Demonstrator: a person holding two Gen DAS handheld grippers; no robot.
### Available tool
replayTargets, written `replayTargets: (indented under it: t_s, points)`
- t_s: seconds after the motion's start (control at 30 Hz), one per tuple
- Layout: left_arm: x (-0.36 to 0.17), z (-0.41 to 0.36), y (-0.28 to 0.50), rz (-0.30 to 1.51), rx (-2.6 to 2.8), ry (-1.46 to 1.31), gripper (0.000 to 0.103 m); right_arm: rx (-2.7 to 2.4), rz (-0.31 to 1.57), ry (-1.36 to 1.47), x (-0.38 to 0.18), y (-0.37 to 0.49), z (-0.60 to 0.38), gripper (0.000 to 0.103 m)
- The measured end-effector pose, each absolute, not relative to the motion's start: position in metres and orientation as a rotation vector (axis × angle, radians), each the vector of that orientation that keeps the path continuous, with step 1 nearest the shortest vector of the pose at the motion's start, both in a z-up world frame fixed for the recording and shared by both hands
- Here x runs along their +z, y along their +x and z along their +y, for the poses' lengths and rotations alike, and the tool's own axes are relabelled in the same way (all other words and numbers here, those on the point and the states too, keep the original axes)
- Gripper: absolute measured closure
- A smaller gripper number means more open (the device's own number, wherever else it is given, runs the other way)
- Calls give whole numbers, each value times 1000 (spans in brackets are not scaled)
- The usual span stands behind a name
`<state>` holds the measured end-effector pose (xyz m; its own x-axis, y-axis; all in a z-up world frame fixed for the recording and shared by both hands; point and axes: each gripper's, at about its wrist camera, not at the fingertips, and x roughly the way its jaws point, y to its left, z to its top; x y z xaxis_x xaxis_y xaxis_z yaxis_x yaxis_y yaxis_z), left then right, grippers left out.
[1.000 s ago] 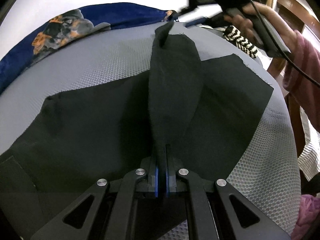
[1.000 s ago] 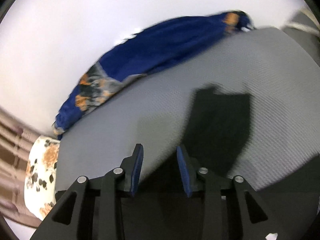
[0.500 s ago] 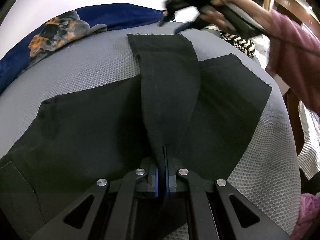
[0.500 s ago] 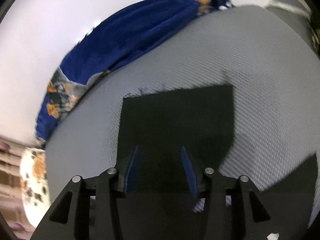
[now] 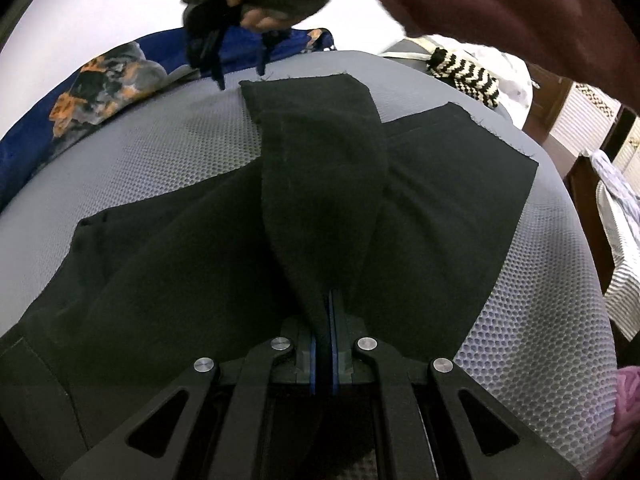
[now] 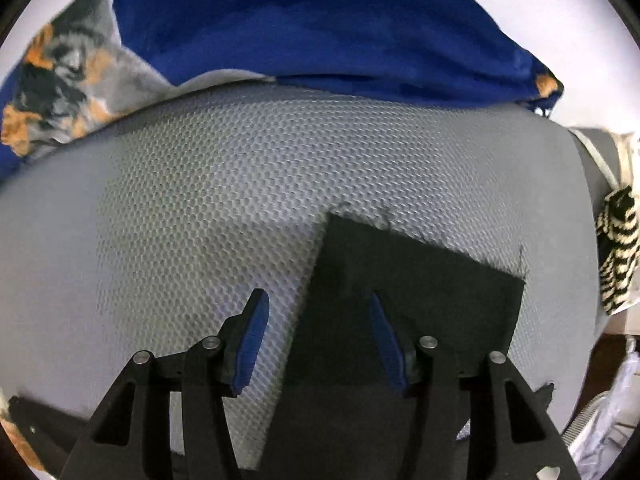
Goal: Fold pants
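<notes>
Black pants [image 5: 208,248] lie spread on a grey mesh bed surface [image 5: 192,148]. My left gripper [image 5: 325,304] is shut on a fold of one pant leg [image 5: 320,152], which runs from the jaws up to its hem at the far side. In the left wrist view my right gripper [image 5: 236,60] hovers above that hem, held by a hand. In the right wrist view the right gripper [image 6: 316,320] is open and empty, just above the hem corner [image 6: 416,280] of the black leg.
A blue blanket with an orange and grey print [image 6: 304,28] lies along the far edge of the bed. A black-and-white striped knit item [image 6: 618,248] sits at the right edge. White and striped cloth [image 5: 624,280] lies off the bed's right side.
The right gripper let go of the pant leg hem, which dropped flat onto the bed, and then rose above it and opened wider. The left gripper kept its grip.
</notes>
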<state>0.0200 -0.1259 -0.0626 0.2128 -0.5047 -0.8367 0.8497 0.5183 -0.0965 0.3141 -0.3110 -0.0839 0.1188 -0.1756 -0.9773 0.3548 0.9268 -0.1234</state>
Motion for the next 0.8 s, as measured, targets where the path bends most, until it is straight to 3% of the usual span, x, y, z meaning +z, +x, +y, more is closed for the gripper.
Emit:
replayTargets:
  t_s: [0.3,0.43,0.5,0.53,0.63,0.7,0.8]
  points:
    - [-63,-120,26,956,-1011,388,98,-536,1470,87,-108,327,-323,54]
    - [-64,-119,28,968,-1014,377,98,-545,1456,156,-106,331,-339,48]
    - [-64,-119,29,967,-1015,379,98,-541,1447,191,-106,330,-344,56]
    - [-65,-119,29,966,-1015,380,98,-525,1446,211,-105,330,-345,67]
    - [-66,-119,30,967,-1017,381,98,-524,1442,231,-103,324,-350,86]
    - [-66,-119,30,967,-1016,381,98,-515,1421,218,-101,317,-355,95]
    - [-65,-120,30,968,-1016,386,98,-528,1369,211,-87,299,-362,97]
